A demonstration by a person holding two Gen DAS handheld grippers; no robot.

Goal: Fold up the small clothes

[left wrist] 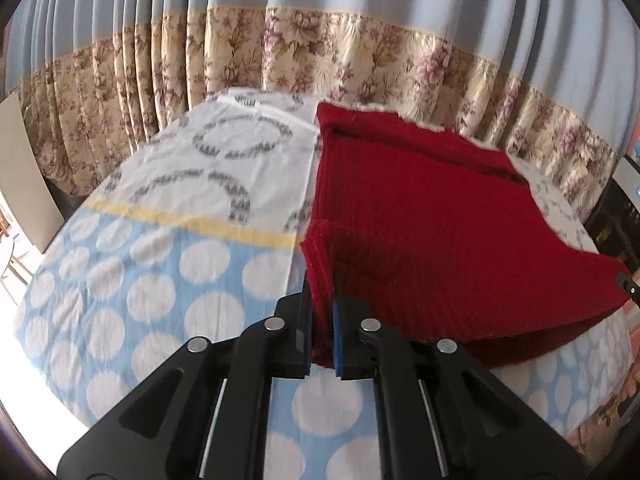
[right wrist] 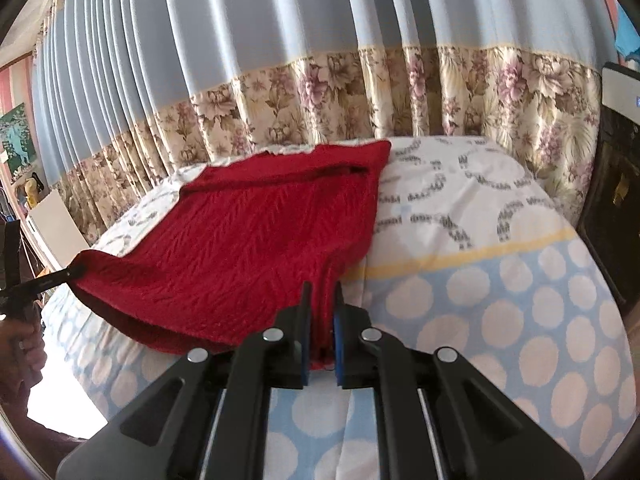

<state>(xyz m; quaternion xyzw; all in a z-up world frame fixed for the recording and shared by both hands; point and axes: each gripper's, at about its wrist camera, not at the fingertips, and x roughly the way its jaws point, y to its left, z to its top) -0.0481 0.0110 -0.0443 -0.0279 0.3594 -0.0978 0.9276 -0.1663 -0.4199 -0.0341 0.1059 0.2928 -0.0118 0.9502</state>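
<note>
Hanging between two grips, the knit [left wrist: 420, 216] lay half on the bed [left wrist: 140, 280] and half lifted off it: its far edge rested flat near the curtain [left wrist: 320, 60], while its near edge was raised clear of the dotted sheet. The left tongs [left wrist: 322, 336] were clenched on the near-left corner, a wad of red cloth pinched between the blue pads. The right tongs [right wrist: 320, 340] were likewise clamped on the near-right corner. From each wrist view the other tongs showed at the knit's opposite corner, so the near hem was stretched fairly taut between them.

This looked like the lengthwise fold in hand, with both corners gripped and raised. The next move would likely call for carrying both corners evenly toward the curtain, keeping the hem level, then laying them on the far edge before letting go.
</note>
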